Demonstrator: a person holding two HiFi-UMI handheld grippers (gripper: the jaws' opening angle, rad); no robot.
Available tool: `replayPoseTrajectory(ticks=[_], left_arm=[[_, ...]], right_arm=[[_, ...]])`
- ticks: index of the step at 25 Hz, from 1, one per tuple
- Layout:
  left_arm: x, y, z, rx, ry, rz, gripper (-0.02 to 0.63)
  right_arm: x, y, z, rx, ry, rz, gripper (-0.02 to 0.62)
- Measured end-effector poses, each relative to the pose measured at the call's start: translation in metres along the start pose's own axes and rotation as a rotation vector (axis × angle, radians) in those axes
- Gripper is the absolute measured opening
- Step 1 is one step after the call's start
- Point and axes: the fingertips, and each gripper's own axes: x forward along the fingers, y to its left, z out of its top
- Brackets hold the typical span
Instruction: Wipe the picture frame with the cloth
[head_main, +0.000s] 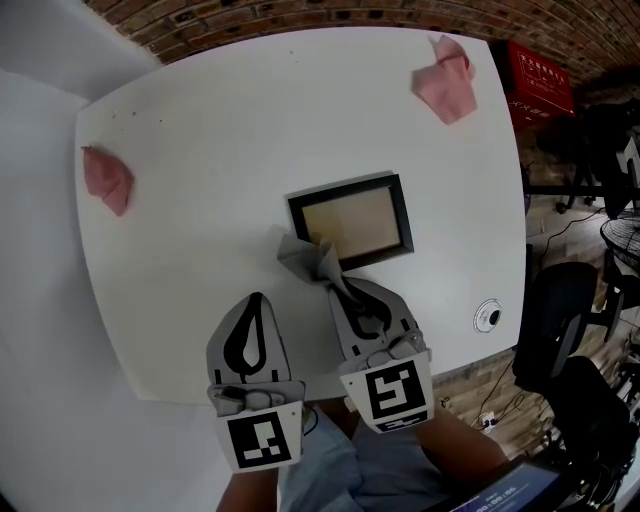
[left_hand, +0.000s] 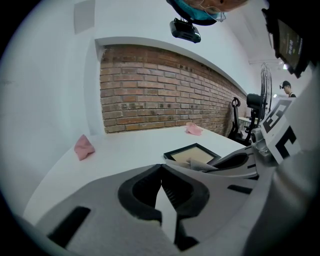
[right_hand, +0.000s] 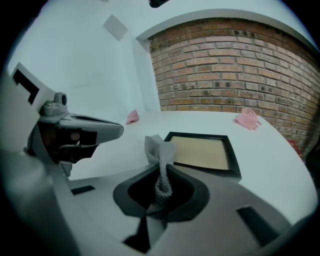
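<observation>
A black picture frame (head_main: 350, 222) with a tan inside lies flat near the middle of the white table (head_main: 200, 130). My right gripper (head_main: 335, 284) is shut on a grey cloth (head_main: 305, 258), whose bunched free end rests at the frame's near-left corner. In the right gripper view the grey cloth (right_hand: 160, 150) rises from between the jaws of the right gripper (right_hand: 161, 169), just before the frame (right_hand: 202, 152). My left gripper (head_main: 257, 298) is shut with nothing in it, left of the cloth. Its closed tips (left_hand: 161, 167) point toward the frame (left_hand: 192, 153).
Two pink cloths lie on the table, one at the left edge (head_main: 108, 178) and one at the far right corner (head_main: 447, 82). A small round white object (head_main: 488, 316) sits near the right edge. Office chairs, cables and a fan stand to the right of the table; a brick wall runs behind.
</observation>
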Motion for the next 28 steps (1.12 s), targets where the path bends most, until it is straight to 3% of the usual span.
replayPoseTrajectory(ticks=[28], left_arm=[[0.016,-0.052,0.009,0.048,0.014,-0.065,0.009]], right_arm=[[-0.028,-0.069,-0.017,0.057,-0.021,-0.109,0.035]])
